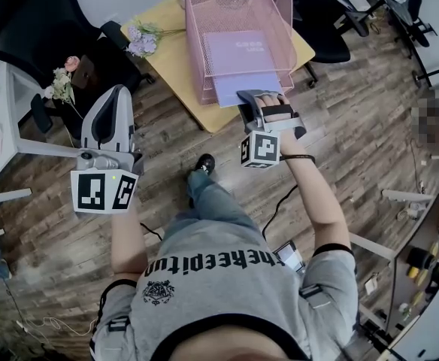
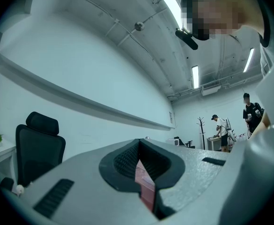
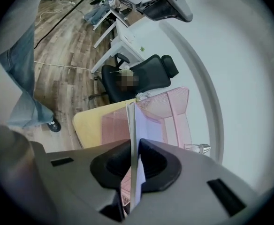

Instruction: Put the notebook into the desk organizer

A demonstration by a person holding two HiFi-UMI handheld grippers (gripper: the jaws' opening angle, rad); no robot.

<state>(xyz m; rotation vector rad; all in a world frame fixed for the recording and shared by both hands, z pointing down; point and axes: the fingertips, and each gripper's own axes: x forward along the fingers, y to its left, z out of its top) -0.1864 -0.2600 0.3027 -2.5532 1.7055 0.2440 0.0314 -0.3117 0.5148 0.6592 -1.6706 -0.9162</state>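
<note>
A pink wire-mesh desk organizer [image 1: 195,43] stands on a yellow table [image 1: 176,70]. A thin lavender notebook [image 1: 243,86] lies flat in its lower tray, with the near edge sticking out toward me. My right gripper [image 1: 252,96] is shut on that near edge. In the right gripper view the notebook [image 3: 138,121] runs edge-on between the right gripper's [image 3: 133,149] pads toward the organizer [image 3: 174,109]. A darker purple book [image 1: 242,51] lies on the tier above. My left gripper [image 1: 116,96] is held off to the left over the floor, shut, and in the left gripper view my left gripper [image 2: 139,150] points up at a ceiling.
A bunch of pale flowers [image 1: 142,40] lies on the table's left corner. A black office chair [image 1: 39,21] and more flowers [image 1: 62,81] are at the left, by a white desk [image 1: 9,126]. Another dark chair [image 1: 326,28] stands right of the table. Wood floor lies around.
</note>
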